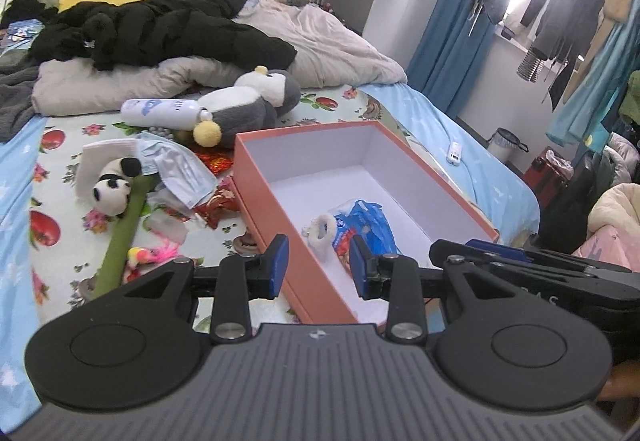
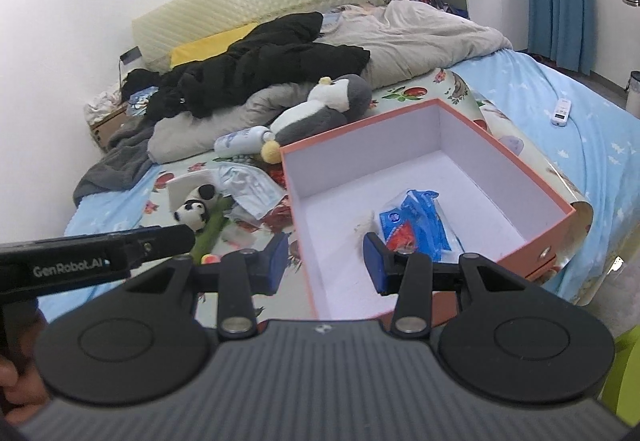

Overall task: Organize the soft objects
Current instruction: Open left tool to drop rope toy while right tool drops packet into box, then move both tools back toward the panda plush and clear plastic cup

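An open orange box (image 1: pixel 260 177) (image 2: pixel 500 149) with a white inside sits on the bed. In it lie a blue tissue pack (image 1: pixel 368 225) (image 2: pixel 420 221) and a small white fluffy thing (image 1: pixel 322 231) (image 2: pixel 365 225). Left of the box lie a panda plush on a green stem (image 1: pixel 114 193) (image 2: pixel 194 213), a grey and white penguin plush (image 1: pixel 248 101) (image 2: pixel 320 109), face masks (image 1: pixel 180 169) (image 2: pixel 248 185) and a pink and yellow toy (image 1: pixel 148 255). My left gripper (image 1: pixel 318 269) is open and empty over the box's near left corner. My right gripper (image 2: pixel 326 267) is open and empty over the near edge.
A white bottle (image 1: pixel 160 113) (image 2: pixel 240 141) lies by the penguin. A black jacket (image 1: pixel 160 29) (image 2: pixel 260 61) and beige duvet (image 1: pixel 328 45) (image 2: pixel 420 33) cover the far bed. A white remote (image 1: pixel 455 153) (image 2: pixel 560 113) lies right of the box. Hanging clothes (image 1: pixel 560 1) stand at right.
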The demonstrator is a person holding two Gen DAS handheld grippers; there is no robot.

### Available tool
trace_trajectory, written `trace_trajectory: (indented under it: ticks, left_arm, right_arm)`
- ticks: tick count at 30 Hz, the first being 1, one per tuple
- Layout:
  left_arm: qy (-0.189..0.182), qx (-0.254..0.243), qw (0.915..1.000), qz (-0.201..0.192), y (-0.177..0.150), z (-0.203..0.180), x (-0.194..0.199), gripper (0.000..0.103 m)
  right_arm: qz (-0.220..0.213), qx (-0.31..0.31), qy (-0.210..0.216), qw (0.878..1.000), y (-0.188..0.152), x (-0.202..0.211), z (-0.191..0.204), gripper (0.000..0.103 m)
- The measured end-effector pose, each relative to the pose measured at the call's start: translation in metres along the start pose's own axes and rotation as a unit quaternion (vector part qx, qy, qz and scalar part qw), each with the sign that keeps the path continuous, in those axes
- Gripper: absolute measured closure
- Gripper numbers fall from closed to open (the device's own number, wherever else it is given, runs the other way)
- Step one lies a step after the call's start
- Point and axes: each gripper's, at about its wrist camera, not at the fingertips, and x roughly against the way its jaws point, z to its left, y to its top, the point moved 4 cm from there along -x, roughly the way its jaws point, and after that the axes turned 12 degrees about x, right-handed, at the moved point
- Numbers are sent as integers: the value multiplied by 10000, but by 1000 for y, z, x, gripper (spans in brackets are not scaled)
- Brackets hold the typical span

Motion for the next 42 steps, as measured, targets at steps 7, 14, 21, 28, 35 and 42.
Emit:
trace_trajectory:
  ticks: [7,14,21,28,35,42]
  left_arm:
    - [39,34,9998,-196,-17,11,42,59]
    - [153,92,9991,-389,-34,25,77,54]
    - [339,169,9985,-399,-56,40,97,54]
    - [647,271,9964,-486,-79,58,121,54]
    - [865,496,9935,-541,-92,86,133,54]
    - [997,725,9911,-492,-77,108,118,54]
  right_arm:
    - [-84,67,87,9999,-12,24,21,58]
    - [-100,203,164,9996,-24,40,39,58]
    - [-65,327,358,9988,-37,47,57,58]
    - [132,381,729,9965,-58,53,80,58]
    - [195,611,929,9936,-65,45,103,58]
    - [403,789,1021,9908,-59,16,117,58]
